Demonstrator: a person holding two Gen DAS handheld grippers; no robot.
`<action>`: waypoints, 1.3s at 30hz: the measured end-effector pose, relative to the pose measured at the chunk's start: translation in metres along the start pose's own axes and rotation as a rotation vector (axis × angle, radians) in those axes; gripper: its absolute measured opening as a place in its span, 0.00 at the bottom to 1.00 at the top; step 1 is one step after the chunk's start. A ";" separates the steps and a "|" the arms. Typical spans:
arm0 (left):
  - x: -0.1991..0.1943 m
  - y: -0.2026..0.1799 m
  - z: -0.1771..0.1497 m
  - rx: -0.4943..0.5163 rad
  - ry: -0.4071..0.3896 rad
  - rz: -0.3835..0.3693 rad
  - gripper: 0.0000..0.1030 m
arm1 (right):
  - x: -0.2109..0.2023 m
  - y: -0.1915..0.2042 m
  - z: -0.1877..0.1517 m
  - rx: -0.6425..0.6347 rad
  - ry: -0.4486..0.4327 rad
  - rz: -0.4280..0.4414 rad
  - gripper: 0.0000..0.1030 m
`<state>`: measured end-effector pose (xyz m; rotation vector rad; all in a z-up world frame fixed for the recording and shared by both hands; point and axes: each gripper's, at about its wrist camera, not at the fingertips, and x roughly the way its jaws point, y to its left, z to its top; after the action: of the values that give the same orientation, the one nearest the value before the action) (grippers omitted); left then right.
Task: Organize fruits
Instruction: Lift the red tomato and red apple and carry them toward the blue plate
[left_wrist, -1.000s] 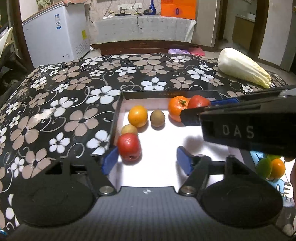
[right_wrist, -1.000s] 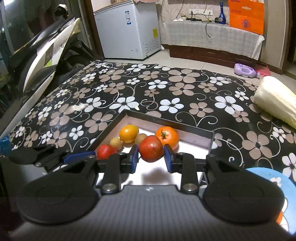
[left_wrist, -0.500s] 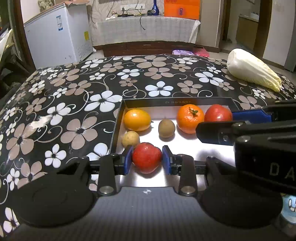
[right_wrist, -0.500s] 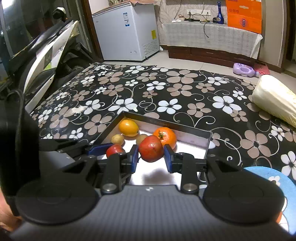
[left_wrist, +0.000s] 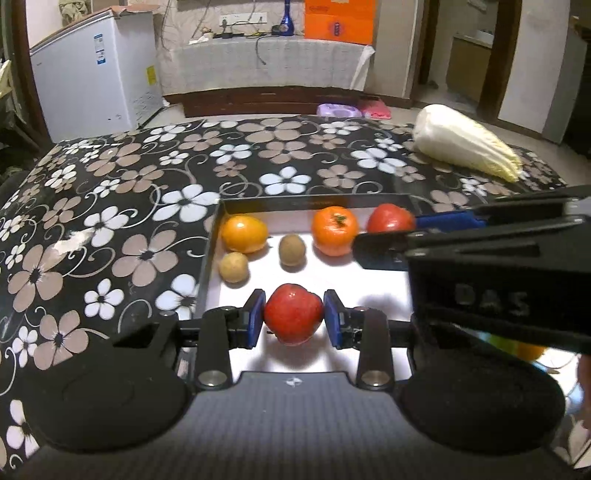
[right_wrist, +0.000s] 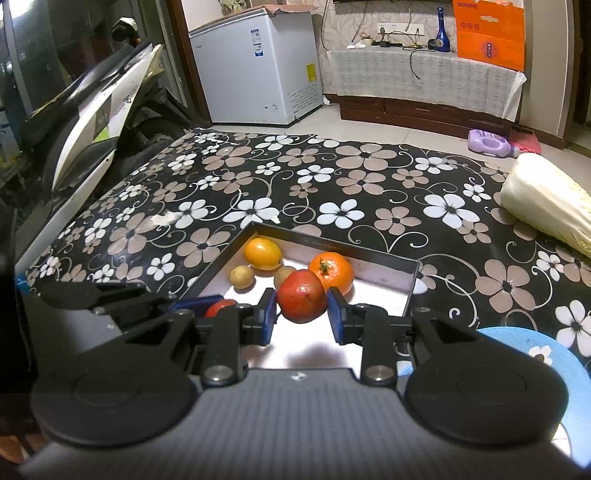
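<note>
A black-rimmed white tray (left_wrist: 212, 254) on the flowered table holds fruit. My left gripper (left_wrist: 293, 319) is shut on a red apple (left_wrist: 293, 314) at the tray's near left, its blue pads against both sides. In the right wrist view my right gripper (right_wrist: 301, 312) is shut on a second red apple (right_wrist: 301, 301), held over the tray (right_wrist: 413, 286). That apple (left_wrist: 390, 218) and the right gripper's body (left_wrist: 491, 273) show at the right of the left wrist view. A tangerine (left_wrist: 334, 230), an orange (left_wrist: 243, 233), a kiwi (left_wrist: 291, 250) and a small brownish fruit (left_wrist: 233, 266) lie in the tray.
A napa cabbage (left_wrist: 465, 142) lies at the table's far right. A blue plate (right_wrist: 543, 365) sits at the near right, beside the tray. A white chest freezer (right_wrist: 258, 70) and a low cabinet stand beyond the table; a scooter (right_wrist: 92, 110) is parked to its left.
My left gripper went from wide open beside the near red apple to shut on it, and the apple now sits slightly higher. The right gripper kept still with its apple.
</note>
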<state>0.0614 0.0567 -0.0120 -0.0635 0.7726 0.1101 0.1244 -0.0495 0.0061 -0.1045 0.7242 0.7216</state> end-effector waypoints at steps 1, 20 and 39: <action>-0.003 -0.003 0.000 0.005 -0.006 -0.001 0.38 | -0.001 0.000 0.000 0.000 -0.002 -0.001 0.32; -0.039 -0.021 -0.014 0.012 -0.002 0.029 0.38 | -0.022 -0.003 -0.005 0.003 -0.017 -0.001 0.32; -0.050 -0.034 -0.020 -0.001 -0.016 0.052 0.38 | -0.044 -0.008 -0.012 0.004 -0.037 0.012 0.32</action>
<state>0.0162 0.0171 0.0095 -0.0437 0.7583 0.1602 0.0997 -0.0839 0.0240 -0.0831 0.6916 0.7319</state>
